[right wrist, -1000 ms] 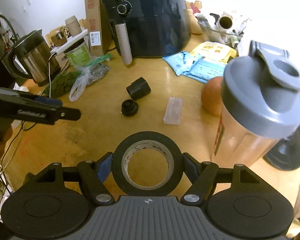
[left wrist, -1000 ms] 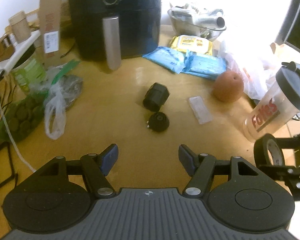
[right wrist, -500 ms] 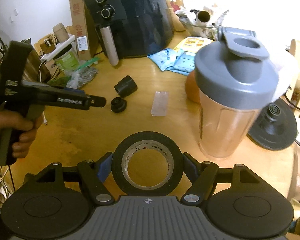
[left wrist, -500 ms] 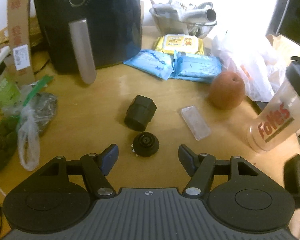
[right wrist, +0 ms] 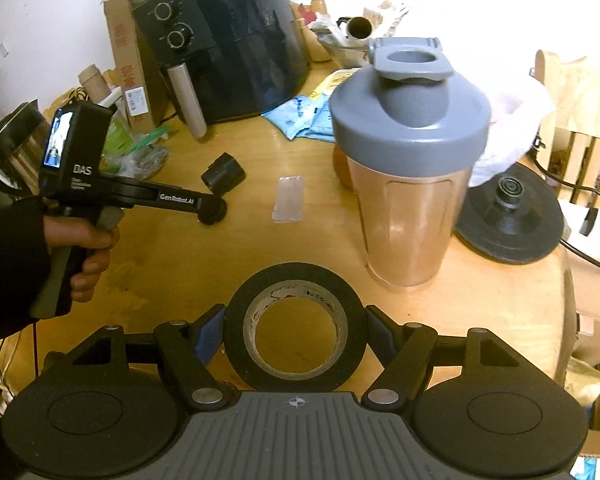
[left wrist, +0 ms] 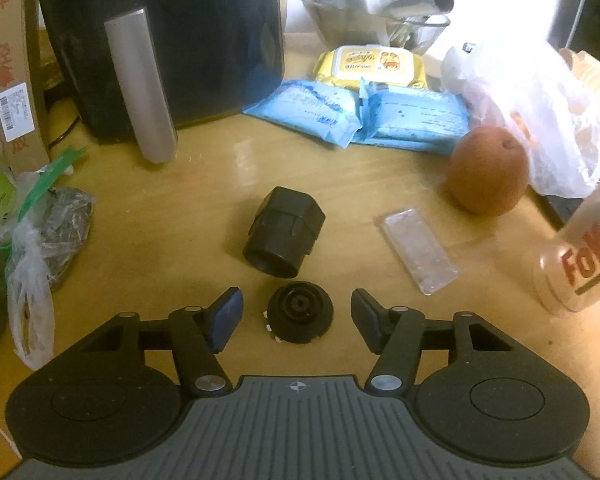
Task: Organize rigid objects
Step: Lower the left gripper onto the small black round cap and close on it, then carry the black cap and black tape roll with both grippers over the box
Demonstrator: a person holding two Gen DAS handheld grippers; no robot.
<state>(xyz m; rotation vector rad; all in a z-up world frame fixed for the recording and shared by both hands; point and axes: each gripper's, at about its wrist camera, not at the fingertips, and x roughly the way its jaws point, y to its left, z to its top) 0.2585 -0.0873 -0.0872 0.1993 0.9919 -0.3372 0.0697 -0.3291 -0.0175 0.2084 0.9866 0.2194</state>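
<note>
Both left fingers (left wrist: 228, 316) closing around knob (left wrist: 300, 314).

1. Left tongs (left wrist: 296, 314): pitched steeply down toward the counter (left wrist: 180, 216), jaws closing, gaps on both sides of the small round black cap (left wrist: 300, 313) between them; pads not yet touching it.
2. Left hand (right wrist: 82, 252): wrapped around the pistol handle, dark sleeve (right wrist: 8, 272) down to the wrist.
3. Right tongs (right wrist: 296, 334): angled down, both pads pressed against the outer rim of a black tape roll (right wrist: 296, 330), roll standing on edge, hole facing the camera.
</note>
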